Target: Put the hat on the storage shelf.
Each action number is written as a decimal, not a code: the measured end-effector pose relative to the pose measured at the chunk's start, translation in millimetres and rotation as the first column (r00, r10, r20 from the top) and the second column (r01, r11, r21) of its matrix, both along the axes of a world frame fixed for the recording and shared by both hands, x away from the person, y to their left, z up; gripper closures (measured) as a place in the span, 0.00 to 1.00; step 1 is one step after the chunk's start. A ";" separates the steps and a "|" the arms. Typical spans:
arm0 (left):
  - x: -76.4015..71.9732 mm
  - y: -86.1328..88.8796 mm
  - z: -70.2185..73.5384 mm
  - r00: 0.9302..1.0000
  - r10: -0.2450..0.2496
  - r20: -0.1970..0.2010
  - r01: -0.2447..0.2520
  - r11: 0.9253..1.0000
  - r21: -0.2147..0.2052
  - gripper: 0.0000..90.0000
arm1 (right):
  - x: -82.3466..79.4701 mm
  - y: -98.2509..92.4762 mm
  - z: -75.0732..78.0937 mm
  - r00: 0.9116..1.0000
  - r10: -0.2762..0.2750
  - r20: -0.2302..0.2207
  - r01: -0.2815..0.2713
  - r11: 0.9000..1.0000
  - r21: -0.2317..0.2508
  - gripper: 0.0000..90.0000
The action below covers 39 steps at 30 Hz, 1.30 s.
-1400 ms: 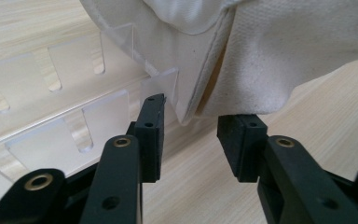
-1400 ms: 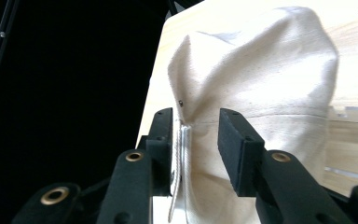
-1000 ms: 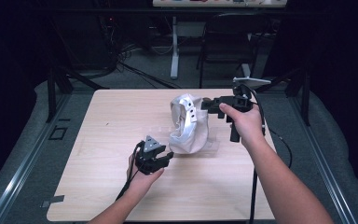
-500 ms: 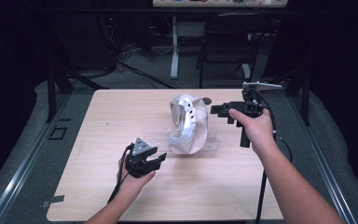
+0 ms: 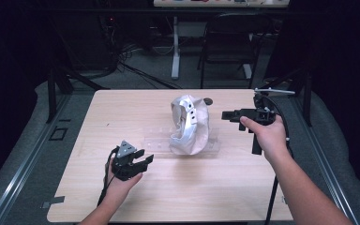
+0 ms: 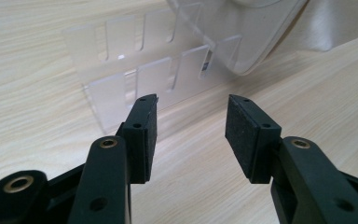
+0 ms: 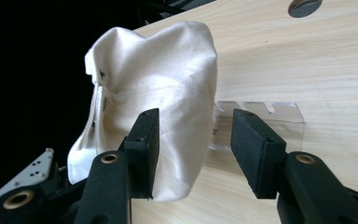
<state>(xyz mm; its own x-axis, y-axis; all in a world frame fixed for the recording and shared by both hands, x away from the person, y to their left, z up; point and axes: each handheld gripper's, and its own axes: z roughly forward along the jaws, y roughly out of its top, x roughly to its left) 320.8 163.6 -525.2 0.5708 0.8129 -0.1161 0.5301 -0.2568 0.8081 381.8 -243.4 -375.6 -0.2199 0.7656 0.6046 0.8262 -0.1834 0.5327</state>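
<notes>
Flanking white cap [image 5: 189, 125], both tongs [image 5: 145, 161] [image 5: 226, 115] open, empty

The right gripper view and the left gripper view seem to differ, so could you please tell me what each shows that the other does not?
The right gripper view takes in the whole cream cloth bag, standing upright, a dark round plug in the tabletop, and the left gripper's grey plate at the lower left. The left gripper view gives a close look at the slots in the clear plastic rack and the bag's underside resting on it. Both share the wooden table, the bag on the rack, and open fingers holding nothing.
</notes>
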 end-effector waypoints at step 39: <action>2.2 25.3 -19.6 0.999 0.037 -0.038 -0.035 0.999 0.029 0.59 | -69.9 -10.5 -107.1 0.999 -0.003 0.043 0.012 0.979 -0.204 0.55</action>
<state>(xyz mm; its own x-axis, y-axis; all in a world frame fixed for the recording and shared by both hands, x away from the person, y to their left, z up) 323.0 189.0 -544.8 0.5366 0.8361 -0.1139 0.5702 -0.2598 0.7794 311.8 -253.8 -482.7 -0.2356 0.8738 0.4254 0.8009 -0.0734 0.5942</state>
